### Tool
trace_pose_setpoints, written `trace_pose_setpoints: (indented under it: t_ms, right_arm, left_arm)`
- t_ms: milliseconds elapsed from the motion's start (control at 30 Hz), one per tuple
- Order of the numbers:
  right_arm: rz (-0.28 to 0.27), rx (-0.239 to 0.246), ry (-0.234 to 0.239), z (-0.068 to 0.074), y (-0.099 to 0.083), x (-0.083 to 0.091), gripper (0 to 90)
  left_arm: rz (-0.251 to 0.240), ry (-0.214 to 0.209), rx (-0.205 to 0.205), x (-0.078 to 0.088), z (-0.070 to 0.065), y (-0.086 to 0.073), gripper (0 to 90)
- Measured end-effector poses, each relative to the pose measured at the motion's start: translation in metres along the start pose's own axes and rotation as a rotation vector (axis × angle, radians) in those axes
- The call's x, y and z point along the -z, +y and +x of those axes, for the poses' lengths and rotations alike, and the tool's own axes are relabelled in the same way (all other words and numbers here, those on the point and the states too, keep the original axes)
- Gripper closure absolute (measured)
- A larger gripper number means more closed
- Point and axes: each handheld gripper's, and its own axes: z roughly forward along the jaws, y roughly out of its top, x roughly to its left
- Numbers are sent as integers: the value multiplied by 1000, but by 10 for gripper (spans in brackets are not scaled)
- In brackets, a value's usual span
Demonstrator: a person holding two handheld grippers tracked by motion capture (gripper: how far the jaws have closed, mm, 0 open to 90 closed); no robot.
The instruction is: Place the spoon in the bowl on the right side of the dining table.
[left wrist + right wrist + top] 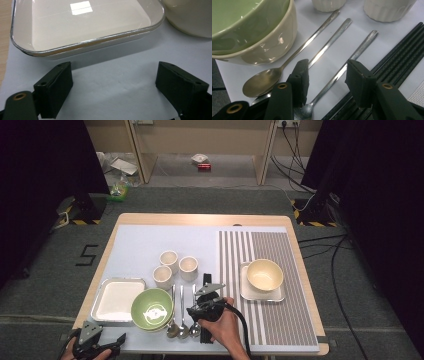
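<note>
Jaws, right: your right gripper (327, 75) stands about half open, its pads either side of the handle of the nearest spoon (342, 70), not yet pressing on it; nothing is gripped.
Jaws, left: your left gripper (113, 82) is wide open and holds nothing, hovering over bare mat just short of the white tray (82, 47).
Spoon, place: in the high view it is the right-hand one of three spoons (195, 312) lying side by side, at about 3 o'clock from the green bowl (152, 309) and at 6 o'clock from the three cups (176, 266).
Neighbours: the middle spoon (329, 45) lies just beside it towards 9 o'clock in the right gripper view, and the black chopsticks (402, 47) run close along its other side.
Grip point: close on the lower handle, a little above the spoon's own bowl, so the weight hangs evenly.
Alignment: centre the handle between the pads first; the left pad sits nearer the middle spoon and could catch it.
Squeeze: the handle is thin, smooth metal, so close slowly and squarely, or it will likely twist or slip.
Lift: I would raise it straight up, clear of the chopsticks and the green bowl's wall.
Left side: keep that gripper off the tray rim while you work.
</note>
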Motion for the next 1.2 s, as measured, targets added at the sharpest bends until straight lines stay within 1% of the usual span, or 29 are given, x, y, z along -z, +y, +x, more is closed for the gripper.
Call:
trace_pose_setpoints:
  t_ms: [200, 267, 367, 467, 533, 700, 767, 967, 1033, 1100, 1167, 1200]
  right_arm:
    - [23, -17, -1, -1, -2, -2, 562]
    - [25, -18, -3, -1, -2, -3, 571]
    - [30, 0, -6, -3, -3, -4, 591]
    - [24, -4, -17, -4, -2, -3, 631]
    - [31, -6, -17, -5, -2, -3, 645]
    - [50, 15, -26, -3, -2, -8, 676]
    - [62, 31, -26, -1, -1, -12, 685]
    - [102, 36, -47, 3, -1, -21, 687]
    - [102, 46, -52, 5, 0, -23, 688]
    - [112, 54, -68, 7, 1, -23, 691]
    - [127, 75, -89, 11, 4, -25, 718]
    - [130, 79, -91, 11, 5, -26, 731]
  left_arm:
    - [-1, 0, 0, 0, 0, 0, 129]
    - [-1, 0, 0, 0, 0, 0, 129]
    - [-1, -1, 0, 0, 0, 0, 129]
    - [-2, -1, -1, 0, 0, 0, 129]
    - [-8, 0, -4, 0, 0, -1, 129]
    - [-8, -1, -6, 0, 0, -1, 129]
    - [-10, -2, -5, 0, 0, -2, 129]
    - [-9, -1, -5, 0, 0, -1, 129]
    - [-9, -1, -3, 0, 0, -1, 129]
    - [-9, -2, -6, 0, 1, -1, 128]
    - [-8, -3, -6, 0, 1, -1, 129]
    - [-10, -2, -3, 0, 0, -1, 129]
